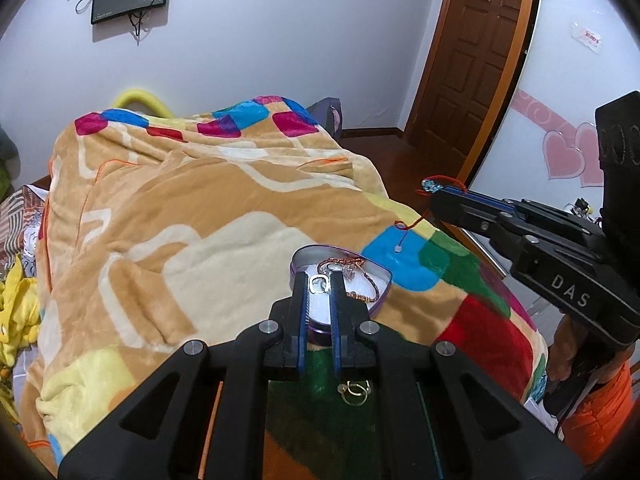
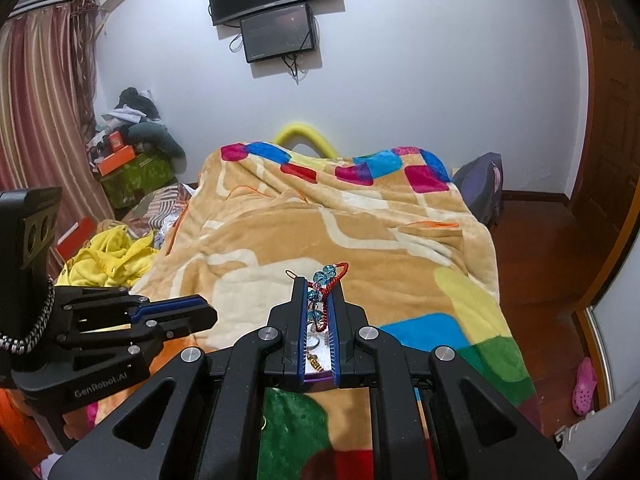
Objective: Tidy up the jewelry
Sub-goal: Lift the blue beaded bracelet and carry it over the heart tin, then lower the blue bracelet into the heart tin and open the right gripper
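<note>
A purple heart-shaped tin (image 1: 298,258) with a white lining lies on the blanket and holds a rose-gold chain (image 1: 362,296) and other small pieces. My left gripper (image 1: 319,282) is shut on a silver square ring (image 1: 319,283), held over the tin. Gold rings (image 1: 354,392) lie on the green patch below its fingers. My right gripper (image 2: 319,294) is shut on a red cord charm with blue crystal beads (image 2: 325,278); it shows at the right of the left wrist view (image 1: 434,188), above the blanket. The tin's edge (image 2: 318,378) shows under the right fingers.
A colourful fleece blanket (image 1: 192,208) covers the bed. Yellow clothes (image 2: 112,256) lie at its left. A brown door (image 1: 480,52) and dark floor are to the right. Screens (image 2: 276,12) hang on the far wall. Cluttered boxes (image 2: 120,156) stand by the curtain.
</note>
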`<state>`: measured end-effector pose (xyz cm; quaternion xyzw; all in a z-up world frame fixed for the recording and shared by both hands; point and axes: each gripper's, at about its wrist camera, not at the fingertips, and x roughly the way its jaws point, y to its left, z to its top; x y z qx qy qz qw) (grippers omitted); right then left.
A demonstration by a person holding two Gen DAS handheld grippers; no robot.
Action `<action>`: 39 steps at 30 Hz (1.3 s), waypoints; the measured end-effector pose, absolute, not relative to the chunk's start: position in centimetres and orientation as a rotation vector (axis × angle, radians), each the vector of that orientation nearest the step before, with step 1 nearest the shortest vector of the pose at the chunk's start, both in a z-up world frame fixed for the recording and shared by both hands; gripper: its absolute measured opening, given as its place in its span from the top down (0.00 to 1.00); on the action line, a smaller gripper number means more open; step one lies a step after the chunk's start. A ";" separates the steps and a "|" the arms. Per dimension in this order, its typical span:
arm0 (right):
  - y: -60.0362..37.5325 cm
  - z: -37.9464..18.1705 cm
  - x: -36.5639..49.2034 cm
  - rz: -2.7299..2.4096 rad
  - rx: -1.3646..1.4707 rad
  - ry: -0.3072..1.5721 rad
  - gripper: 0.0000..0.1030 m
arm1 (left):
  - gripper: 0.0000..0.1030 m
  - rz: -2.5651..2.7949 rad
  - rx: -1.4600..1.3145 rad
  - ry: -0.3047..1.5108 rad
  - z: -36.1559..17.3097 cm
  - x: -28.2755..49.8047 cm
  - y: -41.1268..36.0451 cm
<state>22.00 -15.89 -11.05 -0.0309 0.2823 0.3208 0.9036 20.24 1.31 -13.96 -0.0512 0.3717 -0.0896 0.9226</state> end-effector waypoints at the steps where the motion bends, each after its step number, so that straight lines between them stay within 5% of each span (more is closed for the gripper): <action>1: -15.8 -11.3 22.2 0.664 -0.063 0.590 0.92 | 0.92 -0.184 -0.107 0.769 -14.2 20.5 1.3; 39: -13.6 -17.9 25.3 0.710 -0.248 0.817 0.88 | 0.92 -0.251 -0.122 0.891 -17.7 23.2 0.5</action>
